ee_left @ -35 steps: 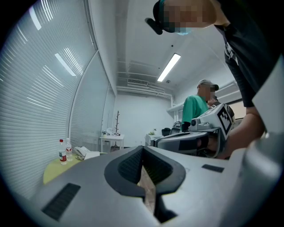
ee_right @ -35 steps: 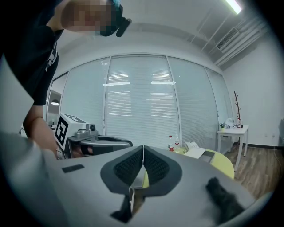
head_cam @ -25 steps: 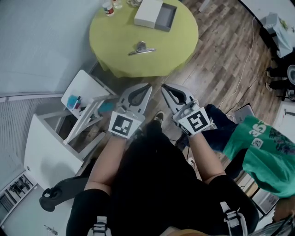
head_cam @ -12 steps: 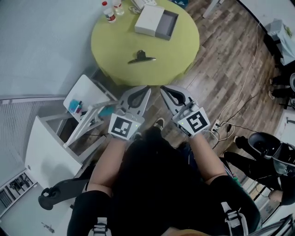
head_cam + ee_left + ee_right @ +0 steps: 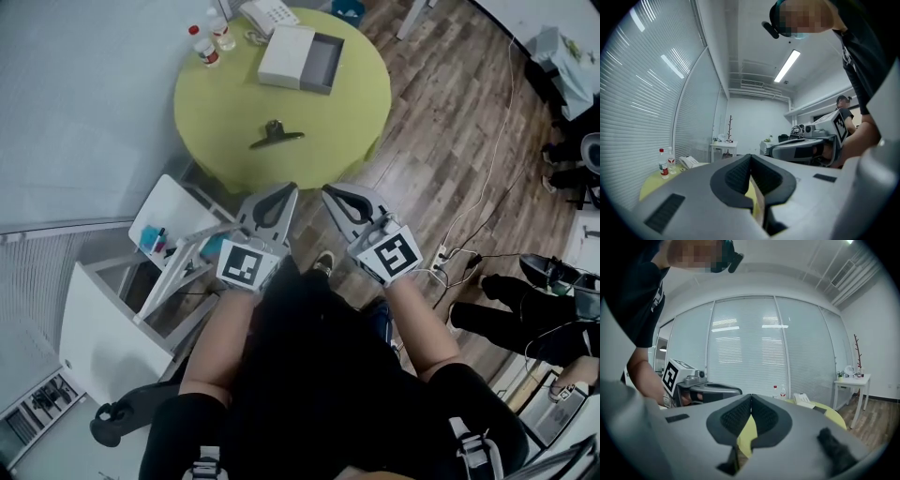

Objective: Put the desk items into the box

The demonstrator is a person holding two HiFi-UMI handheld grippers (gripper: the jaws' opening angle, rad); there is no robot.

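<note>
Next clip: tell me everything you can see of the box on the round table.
The box is flat and rectangular, lying open on the far side of the round yellow-green table. In the head view its left half is a plain white panel, seemingly the lid; its right half is a shallow grey tray that looks empty. It may be cardboard. It rests flat on the tabletop, slightly skewed, close to a white telephone behind it, with two bottles further left. Whether the telephone touches it is unclear.
</note>
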